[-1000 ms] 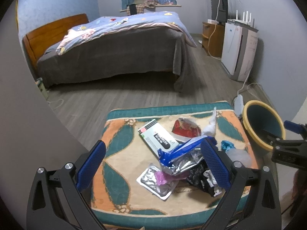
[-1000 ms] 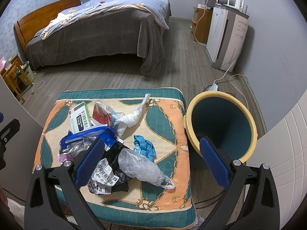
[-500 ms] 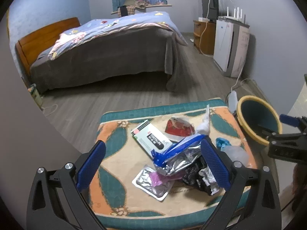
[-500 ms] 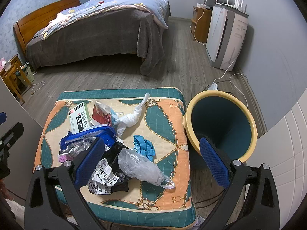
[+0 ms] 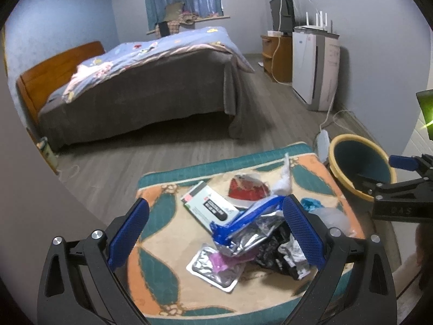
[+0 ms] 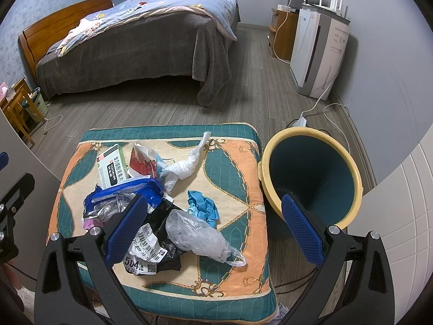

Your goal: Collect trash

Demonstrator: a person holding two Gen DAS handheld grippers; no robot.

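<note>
Trash lies on a patterned cushion [image 6: 238,162]: a green-and-white box [image 6: 111,165], a red wrapper [image 6: 142,161], a white tissue twist [image 6: 186,162], a blue-and-silver foil bag [image 6: 121,197], a crumpled blue piece [image 6: 203,205], a clear plastic bag [image 6: 197,234] and a black labelled bag [image 6: 151,252]. To the cushion's right stands a yellow-rimmed teal bin [image 6: 311,178]. My right gripper [image 6: 213,233] hovers open over the cushion's near right side. My left gripper [image 5: 213,235] hangs open above the foil bag [image 5: 243,230] and a flat silver packet [image 5: 216,266]. Neither holds anything.
A bed [image 6: 135,40] with a grey cover fills the far side. A white appliance [image 6: 319,54] and wooden cabinet [image 6: 281,29] stand along the right wall, with a cable and power strip [image 6: 299,122] on the floor behind the bin. Small wooden stools [image 6: 16,108] sit far left.
The left gripper has tilted up and drawn back a little, so the cushion sits lower in its view. The right gripper has barely moved. The trash lies as before.
</note>
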